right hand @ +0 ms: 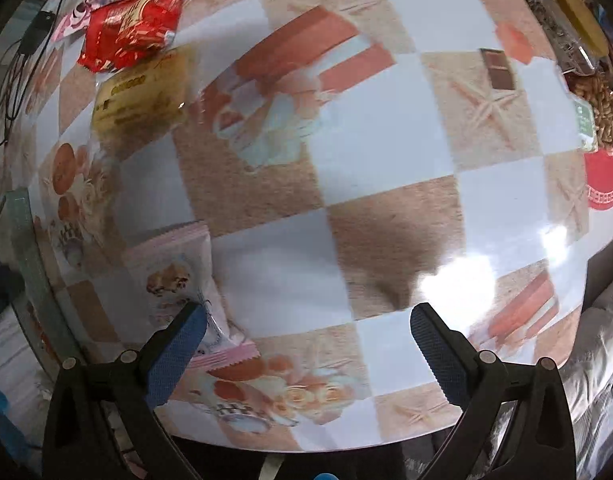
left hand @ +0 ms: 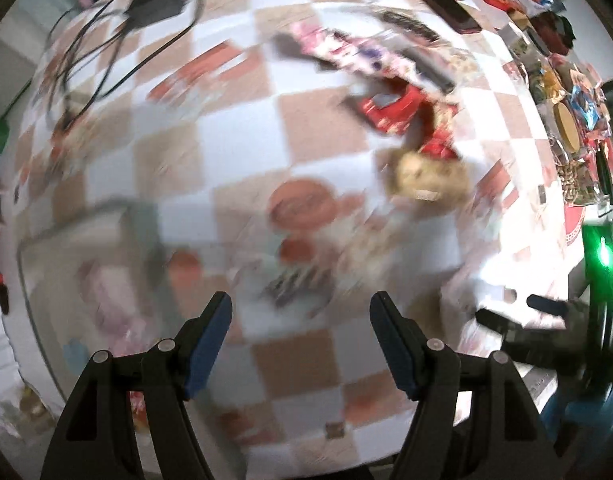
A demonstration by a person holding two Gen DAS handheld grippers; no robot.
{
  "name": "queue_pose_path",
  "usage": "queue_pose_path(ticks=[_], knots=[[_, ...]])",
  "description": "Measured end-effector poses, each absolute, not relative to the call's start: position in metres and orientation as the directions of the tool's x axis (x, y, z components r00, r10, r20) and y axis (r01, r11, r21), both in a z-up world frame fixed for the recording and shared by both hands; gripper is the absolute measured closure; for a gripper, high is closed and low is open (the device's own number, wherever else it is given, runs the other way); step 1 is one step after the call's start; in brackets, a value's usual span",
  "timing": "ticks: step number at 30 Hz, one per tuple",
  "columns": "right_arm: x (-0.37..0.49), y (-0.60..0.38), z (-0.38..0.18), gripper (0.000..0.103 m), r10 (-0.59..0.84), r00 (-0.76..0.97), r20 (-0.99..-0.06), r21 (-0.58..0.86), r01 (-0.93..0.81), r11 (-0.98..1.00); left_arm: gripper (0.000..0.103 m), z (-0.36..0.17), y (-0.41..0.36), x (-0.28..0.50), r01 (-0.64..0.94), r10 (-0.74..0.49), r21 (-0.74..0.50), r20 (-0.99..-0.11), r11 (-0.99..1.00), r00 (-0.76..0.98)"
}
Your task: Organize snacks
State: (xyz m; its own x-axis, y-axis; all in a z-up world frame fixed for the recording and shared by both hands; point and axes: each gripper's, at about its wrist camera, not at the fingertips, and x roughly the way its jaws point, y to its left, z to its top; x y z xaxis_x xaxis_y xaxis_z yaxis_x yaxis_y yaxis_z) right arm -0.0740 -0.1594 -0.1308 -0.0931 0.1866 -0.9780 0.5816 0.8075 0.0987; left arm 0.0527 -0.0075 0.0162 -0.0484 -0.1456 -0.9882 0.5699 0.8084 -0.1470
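Checkered tablecloth (right hand: 386,140) below – both tools (left hand: 300,340) (right hand: 308,344) spread wide, empty.

tablecloth (right hand: 386,140): tan and white checks, printed with orange cakes and starfish
red snack packet (right hand: 132,26): glossy red, gold lettering
gold snack packet (right hand: 142,96): translucent gold-yellow
pink snack packet (right hand: 174,276): pale pink, pastry picture
finger pads (right hand: 176,354): textured blue on black arms
adapter (left hand: 156,4): black, with black cables

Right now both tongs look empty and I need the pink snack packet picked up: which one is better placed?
Probably the right tongs: open, with the pink packet beside its left finger. The left tongs view is motion-blurred.
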Motion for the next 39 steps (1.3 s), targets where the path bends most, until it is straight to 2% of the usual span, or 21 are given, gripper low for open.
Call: queue_pose_path(ticks=[5,11,16,21,22,23,25,32,39], knots=[[-0.099,-0.178,-0.12,0.001,0.157,-0.021,-0.987,0.116,0.578,0.808,0.028,0.01,-0.057,0.082,0.572,-0.144,-0.151,-0.988,0.806,-0.058],[-0.135,-0.204,-0.139,0.001,0.199,-0.058,-0.978,0.124,0.607,0.785,0.028,-0.008,-0.116,0.11,0.61,-0.106,-0.093,-0.994,0.787,-0.014],[-0.155,-0.196,-0.145,0.001,0.199,-0.062,-0.978,0.125,0.591,0.797,0.028,-0.032,-0.136,0.119,0.621,-0.073,-0.081,-0.997,0.779,-0.038],[-0.145,-0.188,-0.144,0.0,0.204,-0.065,-0.977,0.127,0.591,0.797,0.028,-0.043,-0.159,0.132,0.61,-0.075,-0.087,-0.996,0.787,-0.045],[-0.147,-0.192,-0.149,0.0,0.201,-0.066,-0.977,0.125,0.587,0.8,0.032,-0.044,-0.164,0.132,0.615,-0.071,-0.082,-0.997,0.785,-0.042],[-0.146,-0.19,-0.151,0.0,0.194,-0.069,-0.978,0.119,0.581,0.805,0.046,-0.046,-0.169,0.133,0.62,-0.067,-0.076,-0.997,0.781,-0.038],[-0.138,-0.184,-0.151,0.0,0.176,-0.08,-0.981,0.102,0.561,0.822,0.063,-0.052,-0.181,0.133,0.633,-0.043,-0.058,-0.998,0.772,-0.039],[-0.131,-0.159,-0.161,0.0,0.108,-0.114,-0.988,0.041,0.477,0.878,0.064,-0.057,-0.183,0.1,0.693,-0.02,-0.024,-1.0,0.721,-0.014],[-0.133,-0.147,-0.163,0.0,0.091,-0.111,-0.99,0.028,0.473,0.881,0.063,-0.067,-0.102,0.051,0.666,0.006,-0.037,-0.998,0.745,-0.061]])
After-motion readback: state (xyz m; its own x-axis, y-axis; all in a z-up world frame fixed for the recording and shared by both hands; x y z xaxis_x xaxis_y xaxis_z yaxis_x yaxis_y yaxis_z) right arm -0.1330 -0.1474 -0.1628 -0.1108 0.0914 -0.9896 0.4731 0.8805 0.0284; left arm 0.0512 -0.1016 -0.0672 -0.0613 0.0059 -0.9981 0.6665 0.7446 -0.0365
